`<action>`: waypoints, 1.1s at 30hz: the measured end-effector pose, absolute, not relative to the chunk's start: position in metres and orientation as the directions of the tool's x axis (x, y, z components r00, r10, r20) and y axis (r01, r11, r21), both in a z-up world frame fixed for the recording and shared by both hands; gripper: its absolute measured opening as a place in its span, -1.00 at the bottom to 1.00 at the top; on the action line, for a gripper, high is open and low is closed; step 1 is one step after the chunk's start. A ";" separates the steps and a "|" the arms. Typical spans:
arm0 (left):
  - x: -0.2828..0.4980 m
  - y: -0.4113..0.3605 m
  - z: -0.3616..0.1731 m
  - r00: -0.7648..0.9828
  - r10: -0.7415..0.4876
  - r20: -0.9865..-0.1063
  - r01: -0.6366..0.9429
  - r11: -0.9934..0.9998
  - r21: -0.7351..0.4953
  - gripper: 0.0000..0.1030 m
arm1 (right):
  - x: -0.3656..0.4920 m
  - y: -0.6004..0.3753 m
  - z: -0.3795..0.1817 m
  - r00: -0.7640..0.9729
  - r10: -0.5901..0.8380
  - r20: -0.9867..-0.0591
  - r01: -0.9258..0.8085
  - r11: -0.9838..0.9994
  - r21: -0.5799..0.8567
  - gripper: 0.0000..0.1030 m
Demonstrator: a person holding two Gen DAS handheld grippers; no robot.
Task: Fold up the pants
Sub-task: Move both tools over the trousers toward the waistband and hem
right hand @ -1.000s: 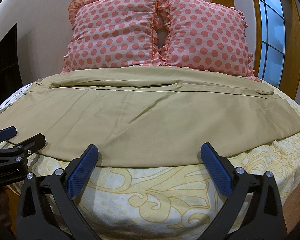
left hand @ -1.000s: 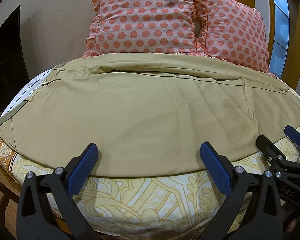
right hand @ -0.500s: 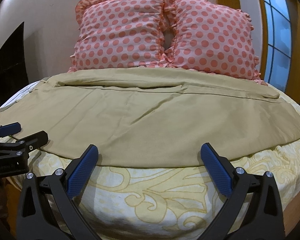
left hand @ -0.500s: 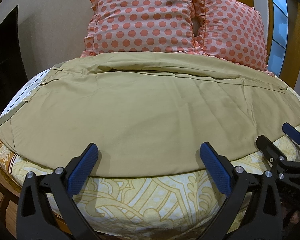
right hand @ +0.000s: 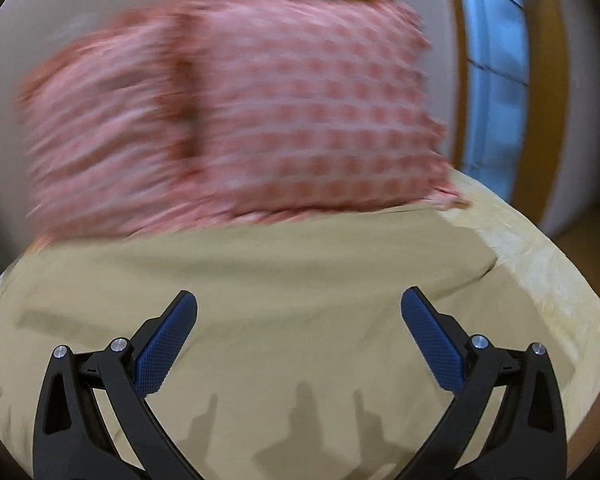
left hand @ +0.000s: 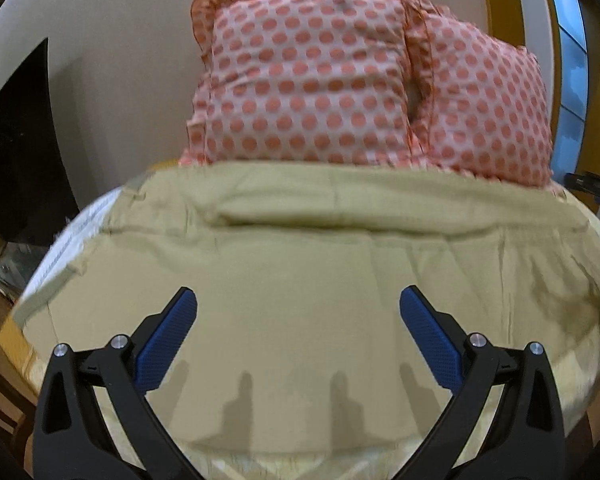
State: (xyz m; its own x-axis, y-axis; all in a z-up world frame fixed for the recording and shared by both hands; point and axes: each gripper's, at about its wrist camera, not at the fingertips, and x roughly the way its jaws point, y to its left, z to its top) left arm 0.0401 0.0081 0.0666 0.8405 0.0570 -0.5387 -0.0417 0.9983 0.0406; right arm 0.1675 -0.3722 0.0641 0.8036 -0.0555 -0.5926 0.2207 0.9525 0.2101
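Khaki pants (left hand: 300,272) lie spread flat across the bed, waistband end at the left, folded lengthwise with a fold ridge near the pillows. My left gripper (left hand: 298,312) is open and empty, hovering over the middle of the pants. My right gripper (right hand: 298,312) is open and empty over the right part of the pants (right hand: 284,280), near the leg end. The right wrist view is motion-blurred. A dark part of the right gripper (left hand: 592,186) shows at the far right edge of the left wrist view.
Two pink pillows with orange dots (left hand: 312,80) (right hand: 300,112) stand against the wall behind the pants. A yellow patterned bedsheet (right hand: 540,272) shows at the bed's right and front edges. A window (right hand: 496,72) is at the right; a dark panel (left hand: 16,152) at the left.
Both grippers moved forward over the pants from the bed's front edge. The right gripper swung rightward toward the leg end and left the left view's lower right.
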 end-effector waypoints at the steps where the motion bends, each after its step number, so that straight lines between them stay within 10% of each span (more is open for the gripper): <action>1: 0.048 0.007 0.071 0.844 0.057 -0.533 -0.042 0.998 0.040 0.96 | 0.202 -0.394 0.058 0.764 -0.080 -0.641 0.298 0.924 0.240 0.90; 5: 0.076 0.006 0.079 0.845 0.063 -0.532 -0.049 0.998 0.040 0.96 | 0.296 -0.452 0.025 0.644 -0.083 -0.761 0.489 0.810 0.325 0.41; 13: 0.114 0.011 0.077 0.833 0.090 -0.545 -0.062 0.996 0.069 0.96 | 0.385 -0.495 -0.030 0.447 -0.205 -0.871 0.687 0.702 0.187 0.33; 21: 0.125 0.023 0.072 0.814 0.065 -0.577 -0.059 0.998 0.028 0.96 | 0.370 -0.511 -0.046 0.549 -0.199 -0.812 0.646 0.717 0.261 -0.87; 33: 0.105 0.077 0.106 0.858 0.006 -0.513 -0.055 0.995 -0.081 0.96 | 0.131 -0.506 0.000 0.871 0.020 -0.491 0.370 0.632 0.681 -0.91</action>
State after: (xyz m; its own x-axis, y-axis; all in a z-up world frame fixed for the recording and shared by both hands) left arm 0.1052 0.0766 0.1058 0.8583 0.0056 -0.5131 -0.0552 0.9952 -0.0813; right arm 0.1314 -0.5061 -0.0005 0.8710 0.0197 -0.4910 0.3696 0.6321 0.6811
